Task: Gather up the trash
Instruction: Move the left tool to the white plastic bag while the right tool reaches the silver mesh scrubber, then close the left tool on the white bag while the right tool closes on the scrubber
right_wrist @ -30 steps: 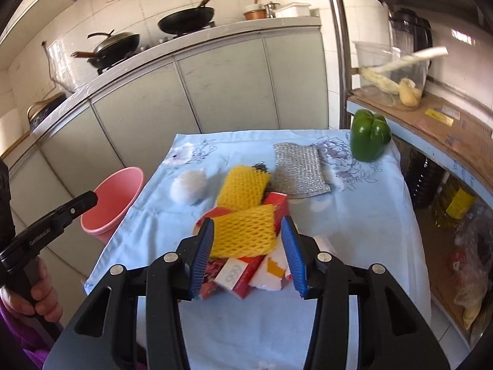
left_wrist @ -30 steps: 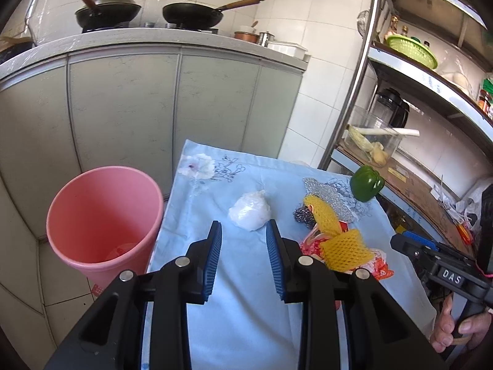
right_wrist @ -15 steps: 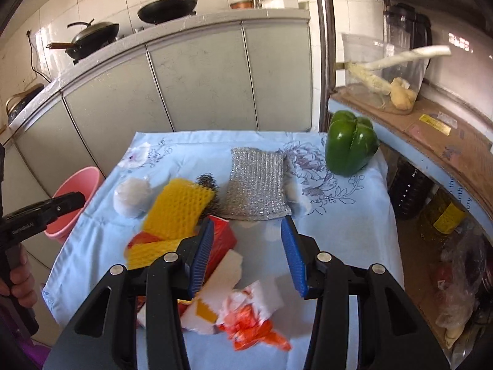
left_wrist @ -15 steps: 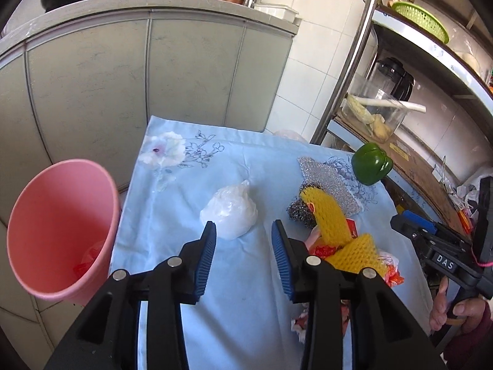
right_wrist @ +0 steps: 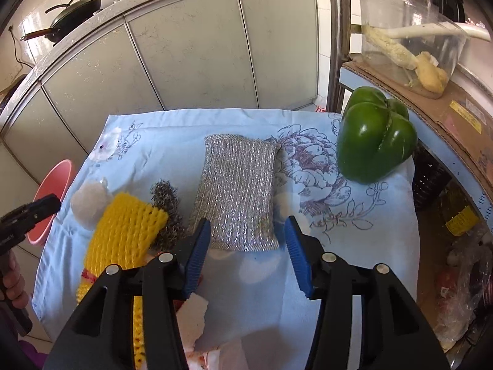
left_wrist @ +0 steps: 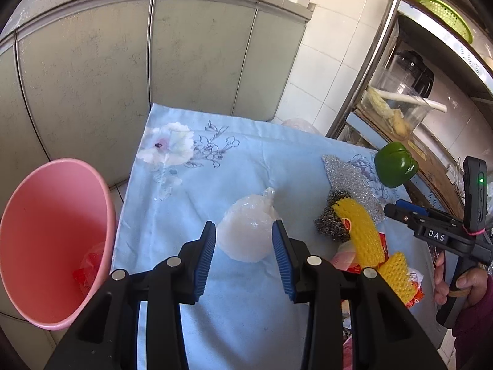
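Note:
On the light blue tablecloth (left_wrist: 215,166) lies a crumpled white plastic bag (left_wrist: 246,240). My left gripper (left_wrist: 243,231) is open with one pad on either side of the bag, close to it but not squeezing it. The pink bin (left_wrist: 52,225) stands off the table's left edge. My right gripper (right_wrist: 246,237) is open and its jaws are opening. The near edge of a silver scouring cloth (right_wrist: 237,191) lies between its tips. Left of it lie yellow foam netting (right_wrist: 126,234), steel wool (right_wrist: 166,203) and torn white paper (right_wrist: 192,311).
A green pepper (right_wrist: 374,138) sits at the table's far right corner. Red wrappers (left_wrist: 345,259) lie under the yellow netting (left_wrist: 360,231). Grey cabinets stand behind the table. At the right, a shelf holds a clear container (right_wrist: 409,30). Red trash (left_wrist: 84,274) lies inside the bin.
Both grippers came forward and lower over the table. The left one opened wider and now straddles the white bag. The right one passed the yellow netting, reached the silver cloth and widened.

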The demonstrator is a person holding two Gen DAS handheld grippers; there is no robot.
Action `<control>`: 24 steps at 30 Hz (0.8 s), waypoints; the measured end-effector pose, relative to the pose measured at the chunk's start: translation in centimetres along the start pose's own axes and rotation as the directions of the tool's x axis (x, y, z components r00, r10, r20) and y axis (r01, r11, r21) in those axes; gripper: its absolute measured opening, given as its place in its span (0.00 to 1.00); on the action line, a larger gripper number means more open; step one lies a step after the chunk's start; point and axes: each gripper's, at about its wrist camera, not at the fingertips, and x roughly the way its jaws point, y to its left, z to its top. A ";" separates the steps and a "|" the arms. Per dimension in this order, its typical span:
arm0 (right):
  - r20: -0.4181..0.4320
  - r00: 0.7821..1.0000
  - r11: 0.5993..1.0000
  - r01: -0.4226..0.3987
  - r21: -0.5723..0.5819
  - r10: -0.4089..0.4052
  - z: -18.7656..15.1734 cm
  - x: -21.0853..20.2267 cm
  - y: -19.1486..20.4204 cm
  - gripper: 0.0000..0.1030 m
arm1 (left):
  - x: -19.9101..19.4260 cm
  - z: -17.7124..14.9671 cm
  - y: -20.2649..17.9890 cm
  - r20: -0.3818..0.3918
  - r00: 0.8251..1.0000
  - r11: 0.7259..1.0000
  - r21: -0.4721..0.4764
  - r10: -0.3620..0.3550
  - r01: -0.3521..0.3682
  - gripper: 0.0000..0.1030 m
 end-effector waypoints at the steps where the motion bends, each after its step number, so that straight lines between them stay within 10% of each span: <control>1: -0.005 1.000 1.000 -0.002 0.001 0.002 0.3 0.2 -0.1 0.49 | 0.2 0.1 -0.1 -0.003 1.000 1.000 -0.002 -0.009 0.009 0.36; 11: -0.052 0.999 1.000 0.011 -0.011 -0.012 1.4 3.0 -0.3 0.49 | 3.4 -0.5 -0.9 -0.041 0.999 0.999 0.046 0.027 -0.025 0.36; 16: -0.084 0.996 1.000 0.012 -0.002 -0.013 0.9 3.9 -0.6 0.49 | 3.0 -1.1 -0.2 -0.023 0.999 0.999 0.032 0.027 -0.026 0.18; 21: -0.080 0.997 1.000 -0.017 0.006 0.017 0.4 3.5 -0.7 0.14 | 1.7 -1.3 0.1 0.008 1.000 1.000 0.013 0.020 -0.020 0.08; 24: -0.037 0.999 1.000 -0.027 0.008 0.027 0.3 1.8 -0.7 0.10 | 0.6 -1.3 0.4 0.030 0.999 1.000 -0.002 0.017 -0.017 0.08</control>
